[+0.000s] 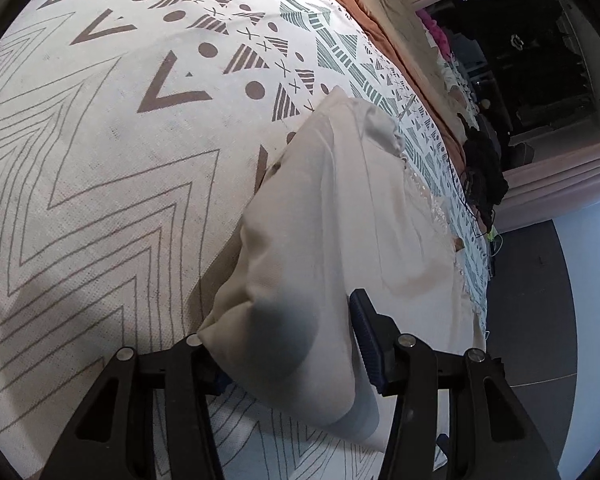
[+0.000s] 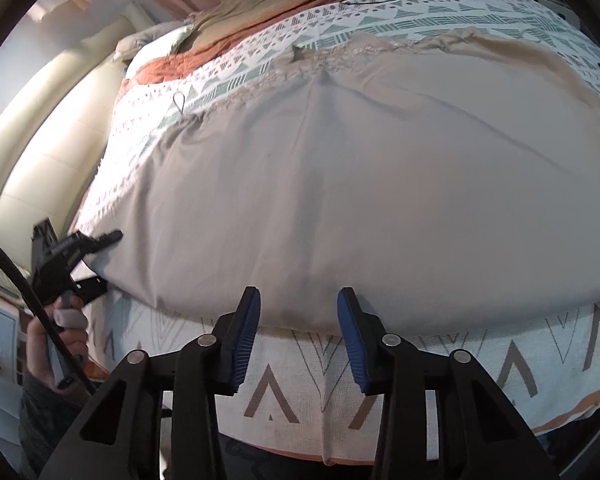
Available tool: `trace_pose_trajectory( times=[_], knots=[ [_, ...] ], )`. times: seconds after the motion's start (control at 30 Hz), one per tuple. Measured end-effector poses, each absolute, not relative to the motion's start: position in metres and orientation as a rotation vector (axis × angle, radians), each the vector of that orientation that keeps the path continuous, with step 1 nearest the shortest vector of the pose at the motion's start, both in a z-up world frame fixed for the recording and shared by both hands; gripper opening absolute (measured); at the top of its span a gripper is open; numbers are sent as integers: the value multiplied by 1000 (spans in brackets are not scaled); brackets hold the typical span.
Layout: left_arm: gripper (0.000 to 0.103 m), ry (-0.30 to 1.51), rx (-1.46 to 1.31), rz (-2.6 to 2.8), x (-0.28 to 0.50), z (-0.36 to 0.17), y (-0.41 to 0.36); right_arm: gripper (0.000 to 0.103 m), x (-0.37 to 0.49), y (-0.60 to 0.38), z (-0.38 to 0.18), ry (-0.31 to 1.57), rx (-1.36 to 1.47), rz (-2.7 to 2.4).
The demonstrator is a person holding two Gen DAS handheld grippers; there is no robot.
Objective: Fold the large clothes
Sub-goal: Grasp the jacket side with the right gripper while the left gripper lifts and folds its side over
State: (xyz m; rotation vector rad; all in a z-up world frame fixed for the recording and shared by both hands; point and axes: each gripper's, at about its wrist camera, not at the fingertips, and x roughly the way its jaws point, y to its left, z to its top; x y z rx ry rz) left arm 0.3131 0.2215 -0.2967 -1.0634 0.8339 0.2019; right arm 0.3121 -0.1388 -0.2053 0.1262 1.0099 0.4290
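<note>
On the patterned bedspread (image 2: 284, 364), beige garment (image 2: 360, 200), left gripper (image 1: 284, 344) apparently pinching its corner, right gripper (image 2: 298, 320) fingers spread at hem.

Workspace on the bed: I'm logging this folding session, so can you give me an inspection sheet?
Surface: patterned bedspread over the bed, geometric print.
Job's things: beige garment spread flat, lace trim along its far edge.
Clutter: dark clothes heap and pink items at the far side; orange quilt.
Grippers: left gripper holds a bunched corner of the garment between its jaws; right gripper open at the near hem, pads not pressing cloth.
Cables: black cable beside the person's hand; thin cords by the clothes heap.
Surroundings: pink curtains, grey floor.
</note>
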Motion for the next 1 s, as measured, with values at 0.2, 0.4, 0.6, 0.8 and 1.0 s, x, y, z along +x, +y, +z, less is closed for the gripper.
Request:
trace_pose_trajectory(
  times=[0.2, 0.4, 0.6, 0.8, 1.0],
  knots=[
    [25, 828, -1052, 202, 312, -293, 221, 28, 328, -125, -220, 1040, 65, 380],
    [15, 757, -1010, 172, 312, -262, 213, 25, 333, -109, -215, 1019, 41, 372],
    [13, 700, -944, 97, 324, -213, 195, 25, 334, -106, -222, 1022, 38, 386],
    [13, 654, -922, -7, 342, -168, 169, 25, 349, -114, -224, 1055, 91, 390],
    [13, 622, -937, -126, 358, -128, 141, 25, 354, -119, -223, 1069, 160, 398]
  ],
)
